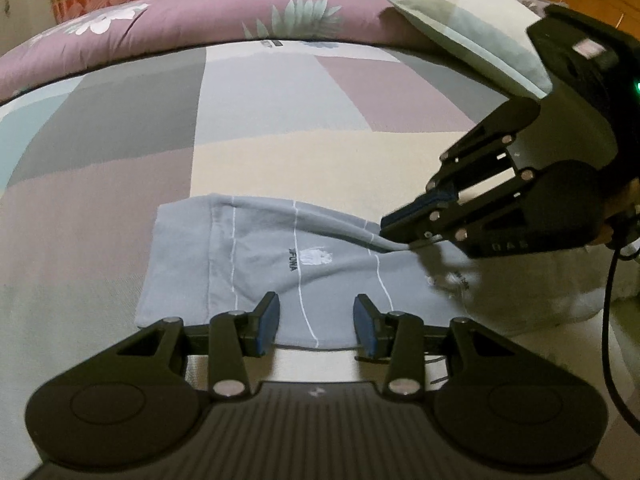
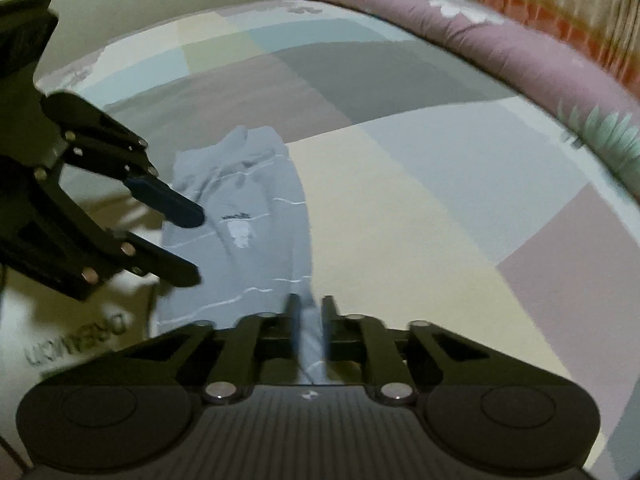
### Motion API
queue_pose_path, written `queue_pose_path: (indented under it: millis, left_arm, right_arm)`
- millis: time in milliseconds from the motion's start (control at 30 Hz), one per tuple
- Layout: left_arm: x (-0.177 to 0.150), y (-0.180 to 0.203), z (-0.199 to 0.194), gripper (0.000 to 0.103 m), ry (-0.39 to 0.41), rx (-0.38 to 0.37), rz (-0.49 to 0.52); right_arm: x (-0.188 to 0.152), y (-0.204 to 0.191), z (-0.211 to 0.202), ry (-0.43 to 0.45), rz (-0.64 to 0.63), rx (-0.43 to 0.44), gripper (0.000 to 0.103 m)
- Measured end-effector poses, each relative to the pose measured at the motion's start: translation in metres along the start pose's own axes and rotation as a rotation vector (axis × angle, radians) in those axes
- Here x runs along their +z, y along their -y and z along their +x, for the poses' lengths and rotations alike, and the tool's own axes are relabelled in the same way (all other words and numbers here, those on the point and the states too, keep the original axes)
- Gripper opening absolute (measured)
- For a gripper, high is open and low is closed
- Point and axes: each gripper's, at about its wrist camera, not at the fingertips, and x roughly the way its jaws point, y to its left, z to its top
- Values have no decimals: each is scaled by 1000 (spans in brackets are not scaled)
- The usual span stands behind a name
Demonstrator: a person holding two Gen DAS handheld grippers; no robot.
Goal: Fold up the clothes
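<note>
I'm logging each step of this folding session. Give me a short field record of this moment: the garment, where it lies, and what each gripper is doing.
garment: grey shirt with thin white stripes and a small chest print
surface: patchwork bedsheet
behind: purple floral quilt, pale pillow
left gripper: jaws open over the shirt's near edge, no cloth pinched
right gripper: jaws shut on a fold of the shirt, lifting a ridge of cloth
fold: not yet made

Left tool [image 1: 316,326] parted, right tool [image 2: 310,320] pinched shut
</note>
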Motion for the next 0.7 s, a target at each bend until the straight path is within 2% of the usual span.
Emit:
queue_pose_path:
  millis: [67,167,267,367,467,567,700]
  left_arm:
    - [0,-1,-2,41,2,-6,-13]
    - [4,-3,-6,41,-6,-14,-43]
    - [8,-10,-12,41,-9,-20,-95]
    - [11,-21,-18,41,-21,-16,-175]
    - [5,-46,-26,41,-8,-70,-382]
    - [-10,-71,-23,40,18,-112,-600]
    - [-27,-86,-11,39,58,-117,-769]
  right_arm:
    - [5,10,0,-5,53,7,2]
    - [16,27,-3,29,84,-79,2]
    - [29,50,-6,58,146,-97,2]
    - [33,56,0,11,136,-93,6]
    - [39,59,-5,16,132,-74,14]
    - [55,60,-6,59,139,-16,21]
    - [82,55,19,43,103,107,31]
